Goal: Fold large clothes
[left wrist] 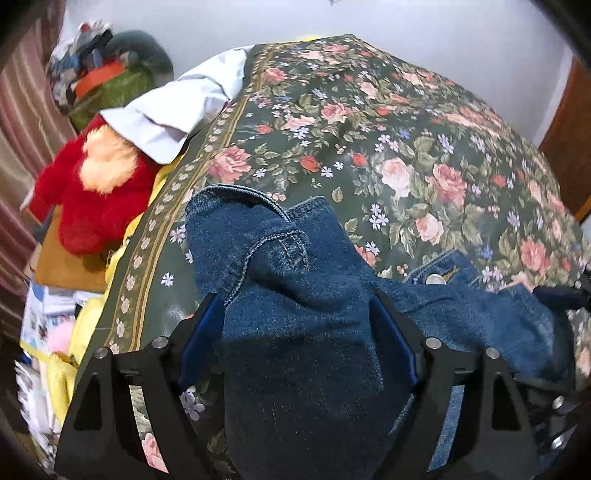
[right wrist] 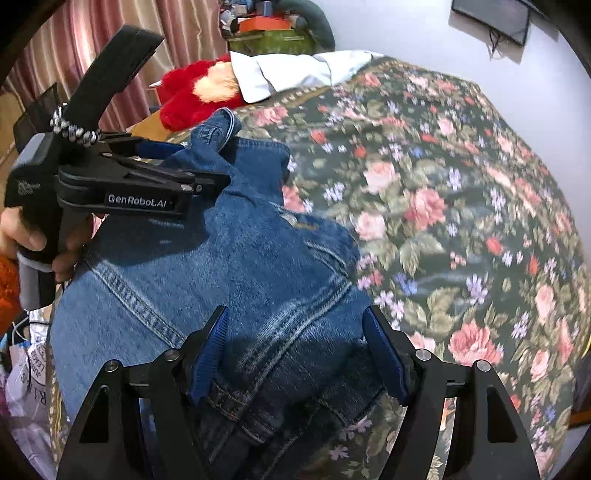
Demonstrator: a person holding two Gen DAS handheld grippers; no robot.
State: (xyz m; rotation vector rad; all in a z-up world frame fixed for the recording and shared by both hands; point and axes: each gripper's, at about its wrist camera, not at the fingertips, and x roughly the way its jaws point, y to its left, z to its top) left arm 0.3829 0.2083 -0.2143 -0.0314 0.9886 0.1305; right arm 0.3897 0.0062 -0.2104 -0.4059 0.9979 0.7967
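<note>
Denim jacket [left wrist: 295,332] — blue, bunched, lay on the near part of a bed under a dark floral bedspread [left wrist: 406,155].

Left of the bed: a red plush toy [left wrist: 92,192] beside a white pillow [left wrist: 177,107], with a heap of bags and boxes [left wrist: 107,77] behind them and striped curtains [right wrist: 155,22] at the far left.

Left gripper [left wrist: 295,321]: fingers spread wide, a thick fold of denim filling the gap between the blue pads [left wrist: 201,332]; whether the pads pressed it could not be told. In the right wrist view this gripper [right wrist: 207,181] sat at the jacket's upper left, cloth rising to its tips.

Right gripper [right wrist: 295,350]: fingers apart, seamed denim bunched between them — the pads [right wrist: 210,354] beside the cloth, grip uncertain.
</note>
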